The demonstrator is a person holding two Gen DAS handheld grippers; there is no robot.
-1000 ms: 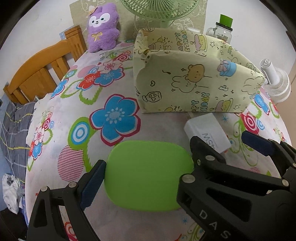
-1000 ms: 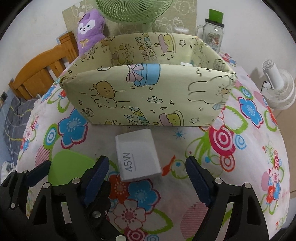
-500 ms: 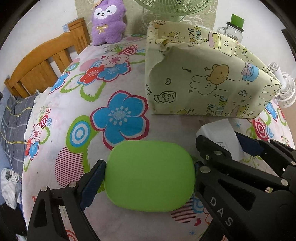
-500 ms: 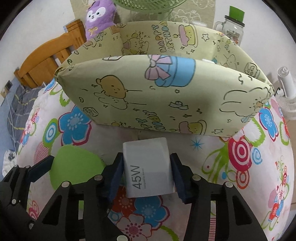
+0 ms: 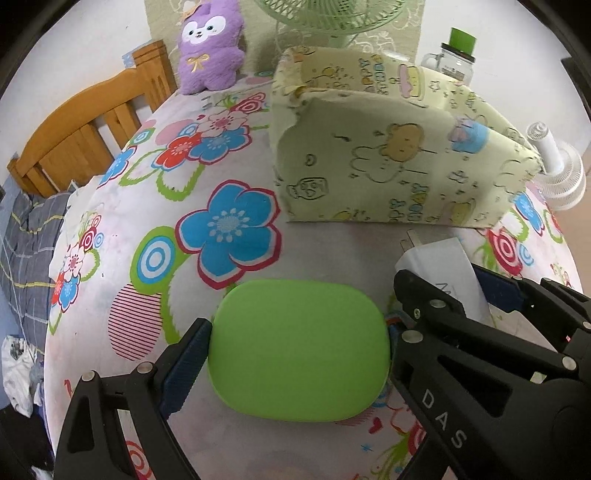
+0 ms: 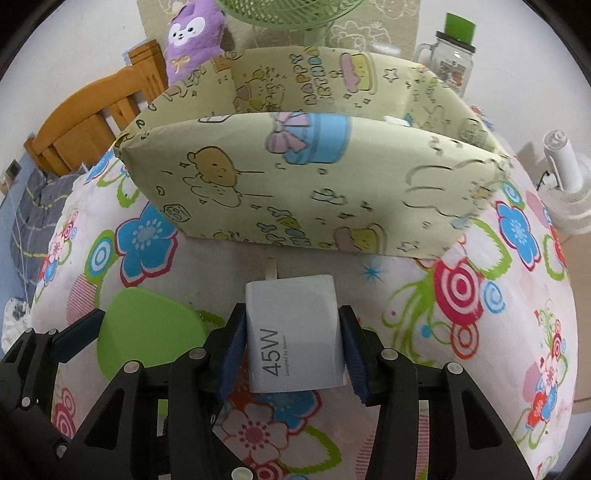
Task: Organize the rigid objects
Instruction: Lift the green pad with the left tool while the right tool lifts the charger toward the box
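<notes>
My left gripper point(image 5: 295, 326) is shut on a flat green rounded case point(image 5: 299, 365), one blue pad against each short side, just over the floral cloth. To its right, my right gripper point(image 6: 293, 317) is shut on a white 45W charger point(image 6: 293, 332), whose prongs point toward the box. In the left wrist view the charger point(image 5: 443, 266) shows at the right, between the other gripper's fingers. The green case point(image 6: 147, 328) shows at lower left in the right wrist view. An open yellow-green cartoon-print box point(image 6: 295, 184) stands just beyond both grippers, with something white point(image 6: 395, 120) inside.
A floral cloth point(image 5: 229, 229) covers the rounded table. Behind the box are a purple plush toy point(image 5: 210, 48), a green fan point(image 5: 332, 18) and a green-lidded glass jar point(image 5: 454, 59). A small white fan point(image 5: 561, 173) stands at the right edge, a wooden bed frame point(image 5: 85, 129) at the left.
My right gripper's jaws closed on the white charger and raised it off the cloth. Both grippers moved closer to the box, the left one keeping hold of the green case.
</notes>
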